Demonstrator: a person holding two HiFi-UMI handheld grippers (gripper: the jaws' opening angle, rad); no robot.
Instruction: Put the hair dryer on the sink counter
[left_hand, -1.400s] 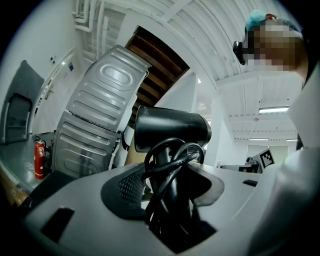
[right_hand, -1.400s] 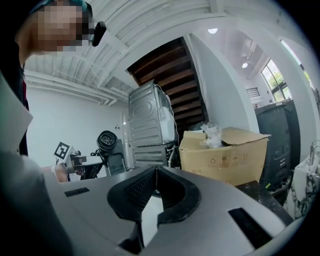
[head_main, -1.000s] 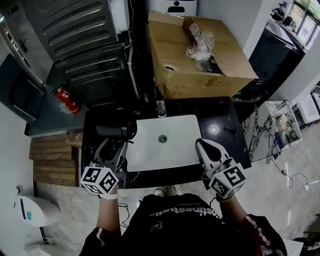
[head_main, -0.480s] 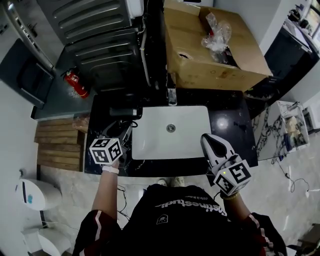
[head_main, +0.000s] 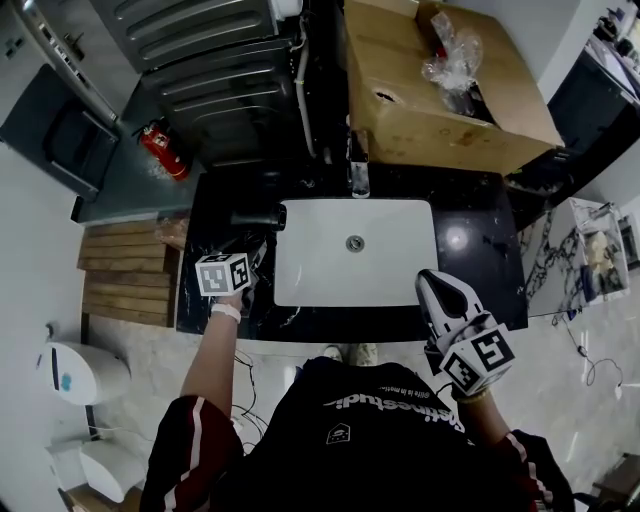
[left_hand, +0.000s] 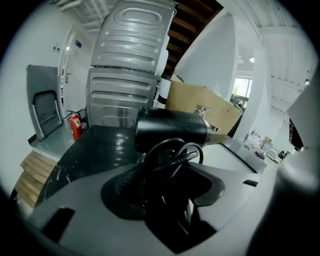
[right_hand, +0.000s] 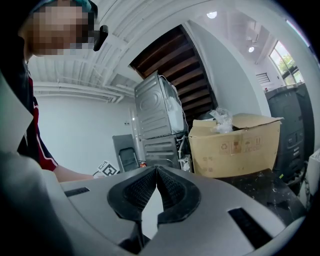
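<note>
The black hair dryer (head_main: 258, 217) lies level over the dark counter (head_main: 470, 250), just left of the white sink basin (head_main: 400, 285). My left gripper (head_main: 248, 255) is shut on its handle. In the left gripper view the barrel (left_hand: 172, 131) sits crosswise above the jaws, and the looped black cord (left_hand: 175, 155) is bunched between them with the handle. Whether the dryer touches the counter I cannot tell. My right gripper (head_main: 430, 282) hovers at the counter's front right edge, shut and holding nothing, its pads (right_hand: 165, 186) pressed together.
A faucet (head_main: 358, 165) stands behind the basin. A large cardboard box (head_main: 440, 95) with a plastic bag sits at the back right. Stacked grey appliances (head_main: 215, 70) rise at the back left. A red fire extinguisher (head_main: 163, 150) and wooden slats (head_main: 125, 272) lie left of the counter.
My left gripper has carried the hair dryer forward and away from the body, over the counter's left part beside the basin. The right gripper has hardly moved.
</note>
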